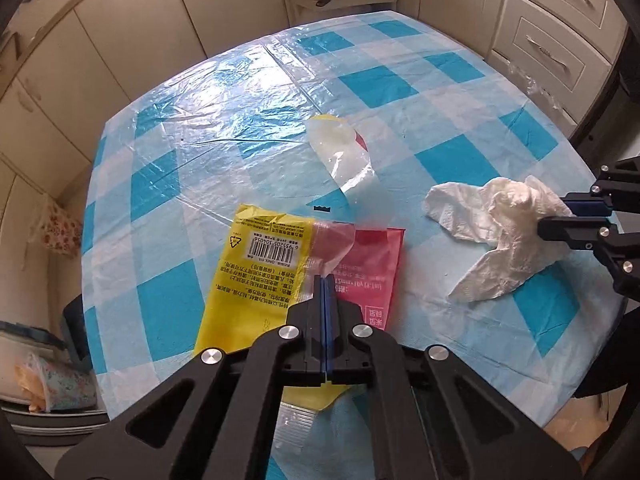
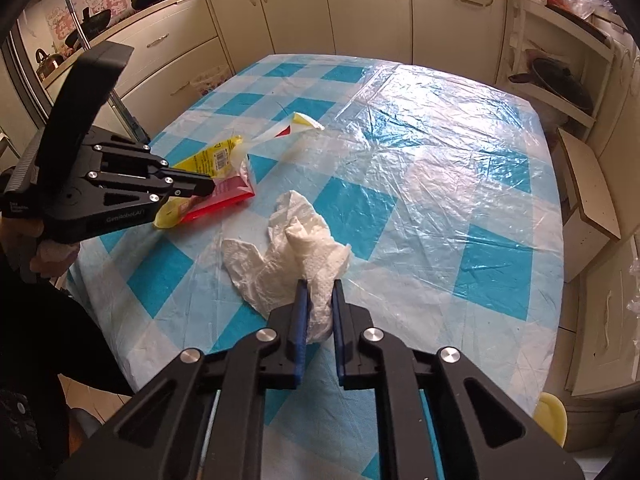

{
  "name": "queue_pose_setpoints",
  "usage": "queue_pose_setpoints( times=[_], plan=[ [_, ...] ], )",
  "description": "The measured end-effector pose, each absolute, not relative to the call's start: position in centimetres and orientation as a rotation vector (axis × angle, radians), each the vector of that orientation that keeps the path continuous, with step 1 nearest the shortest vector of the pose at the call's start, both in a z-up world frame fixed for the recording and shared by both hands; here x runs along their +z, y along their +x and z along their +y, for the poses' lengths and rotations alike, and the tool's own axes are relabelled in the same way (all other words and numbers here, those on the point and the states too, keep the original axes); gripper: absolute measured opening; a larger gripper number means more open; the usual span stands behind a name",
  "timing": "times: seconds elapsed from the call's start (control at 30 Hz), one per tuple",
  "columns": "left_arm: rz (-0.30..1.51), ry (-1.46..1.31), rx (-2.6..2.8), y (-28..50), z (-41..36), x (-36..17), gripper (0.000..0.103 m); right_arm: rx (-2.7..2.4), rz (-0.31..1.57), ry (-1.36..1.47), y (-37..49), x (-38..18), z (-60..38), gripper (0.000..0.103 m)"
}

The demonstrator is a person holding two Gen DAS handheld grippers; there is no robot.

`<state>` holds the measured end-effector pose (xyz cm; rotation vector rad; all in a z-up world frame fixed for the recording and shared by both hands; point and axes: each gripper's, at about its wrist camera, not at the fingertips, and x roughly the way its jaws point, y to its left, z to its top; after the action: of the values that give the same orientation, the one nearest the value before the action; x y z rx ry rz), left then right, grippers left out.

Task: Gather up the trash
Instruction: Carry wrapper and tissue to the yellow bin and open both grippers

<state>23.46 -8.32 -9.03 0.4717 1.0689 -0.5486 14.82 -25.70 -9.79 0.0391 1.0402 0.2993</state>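
1. My left hand-held gripper point(image 1: 325, 280) is pressed together, pinching the yellow-and-red wrapper point(image 1: 256, 256) at its clear plastic middle.
2. The wrapper lies on the blue-checked counter point(image 1: 460, 92), left of the crumpled white tissue point(image 1: 500, 236).
3. My right hand-held gripper point(image 2: 320, 286) pinches the tissue's near end between its blue pads point(image 2: 302, 320).
4. A clear torn wrapper scrap point(image 1: 340, 148) with yellow and red print lies beyond the tissue, farther from me.
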Motion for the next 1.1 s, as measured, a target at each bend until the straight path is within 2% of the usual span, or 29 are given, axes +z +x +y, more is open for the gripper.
queue_pose_setpoints(
  times=[0.33,0.67,0.83,1.0,1.07,1.1],
  plan=[
    [1.004,0.24,-0.697,22.0,-9.0,-3.5,0.0,0.197,0.981,0.067,11.8,-7.1,-30.3,0.012],
    [0.914,0.151,-1.009,16.5,-19.0,0.8,0.0,-0.048,0.959,0.137,6.1,-5.9,-39.7,0.012],
    [0.934,0.121,-1.142,12.8,-25.3,0.1,0.0,-0.191,1.02,0.148,3.1,-7.4,-43.9,0.012],
    [1.007,0.137,-1.213,8.8,-31.8,-3.1,0.0,-0.234,1.155,0.186,1.8,-11.7,-46.3,0.012],
    [1.048,0.148,-1.212,7.3,-34.0,-5.0,0.0,-0.243,1.227,0.191,1.6,-13.4,-46.9,0.022],
    [1.067,0.145,-1.209,6.8,-34.8,-5.8,0.0,-0.262,1.239,0.184,1.3,-13.8,-47.2,0.037]
  ],
)
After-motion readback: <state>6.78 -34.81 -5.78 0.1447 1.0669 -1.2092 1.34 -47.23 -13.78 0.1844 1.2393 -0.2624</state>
